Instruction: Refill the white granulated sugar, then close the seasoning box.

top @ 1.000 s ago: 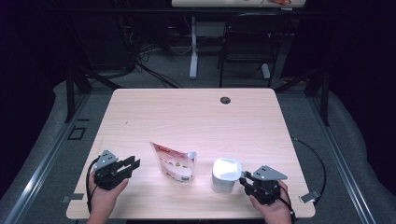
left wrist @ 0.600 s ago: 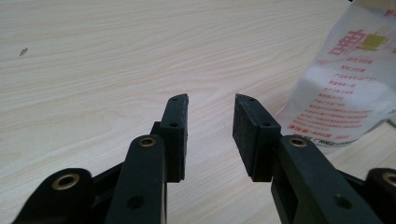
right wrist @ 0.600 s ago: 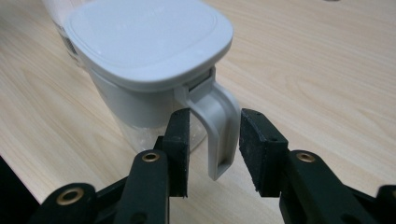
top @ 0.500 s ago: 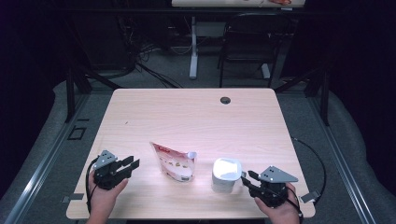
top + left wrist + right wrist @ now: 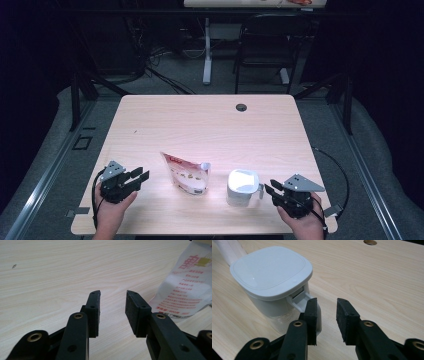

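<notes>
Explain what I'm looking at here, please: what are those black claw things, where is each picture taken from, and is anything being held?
There is no robot arm here. A person stands at a wooden table and holds a hand tool with a two-jaw claw in each hand. The high view looks down from above the person's side: the left claw sits at the left, the right claw at the right. The other two pictures come from small cameras riding on each claw, looking along its black jaws.

On the table lie a white pouch with red print and a white lidded container.

The left claw is open over bare wood, with the pouch off to its side. The right claw has just been closing; it stands open beside the container, close to the tab on its side. Nothing is held.
</notes>
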### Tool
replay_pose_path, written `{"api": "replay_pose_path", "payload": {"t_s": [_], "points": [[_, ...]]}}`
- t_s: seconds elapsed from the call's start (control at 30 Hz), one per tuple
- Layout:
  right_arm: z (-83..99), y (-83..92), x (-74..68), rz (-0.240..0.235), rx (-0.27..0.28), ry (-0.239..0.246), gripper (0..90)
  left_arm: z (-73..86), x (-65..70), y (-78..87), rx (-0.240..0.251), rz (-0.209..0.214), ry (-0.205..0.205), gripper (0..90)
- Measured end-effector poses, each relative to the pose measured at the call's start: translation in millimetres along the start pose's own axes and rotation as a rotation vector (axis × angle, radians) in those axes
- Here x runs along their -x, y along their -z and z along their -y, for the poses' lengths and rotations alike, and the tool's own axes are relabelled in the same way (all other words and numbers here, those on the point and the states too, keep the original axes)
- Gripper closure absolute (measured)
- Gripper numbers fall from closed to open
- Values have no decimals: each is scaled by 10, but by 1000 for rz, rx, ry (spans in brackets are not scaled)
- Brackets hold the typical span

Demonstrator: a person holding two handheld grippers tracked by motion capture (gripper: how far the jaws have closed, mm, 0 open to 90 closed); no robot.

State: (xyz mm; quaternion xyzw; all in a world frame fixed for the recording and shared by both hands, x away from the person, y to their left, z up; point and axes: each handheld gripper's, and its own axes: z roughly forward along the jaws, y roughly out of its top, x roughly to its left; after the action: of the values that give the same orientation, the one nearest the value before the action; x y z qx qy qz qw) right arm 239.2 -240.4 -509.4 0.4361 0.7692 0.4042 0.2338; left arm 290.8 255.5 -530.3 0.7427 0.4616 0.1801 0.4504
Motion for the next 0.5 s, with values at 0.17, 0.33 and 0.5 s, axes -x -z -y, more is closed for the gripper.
{"api": "replay_pose_path", "payload": {"t_s": [0.17,0.33,0.5], "points": [[-41,13,27,2,-11,-3,726,5,-4,-3,1,0,4,646],[-101,22,49,10,-13,-3,790,5,-5,-3,2,-1,3,645],[-196,54,50,-6,-11,11,839,0,-21,9,-5,-2,3,643]]}}
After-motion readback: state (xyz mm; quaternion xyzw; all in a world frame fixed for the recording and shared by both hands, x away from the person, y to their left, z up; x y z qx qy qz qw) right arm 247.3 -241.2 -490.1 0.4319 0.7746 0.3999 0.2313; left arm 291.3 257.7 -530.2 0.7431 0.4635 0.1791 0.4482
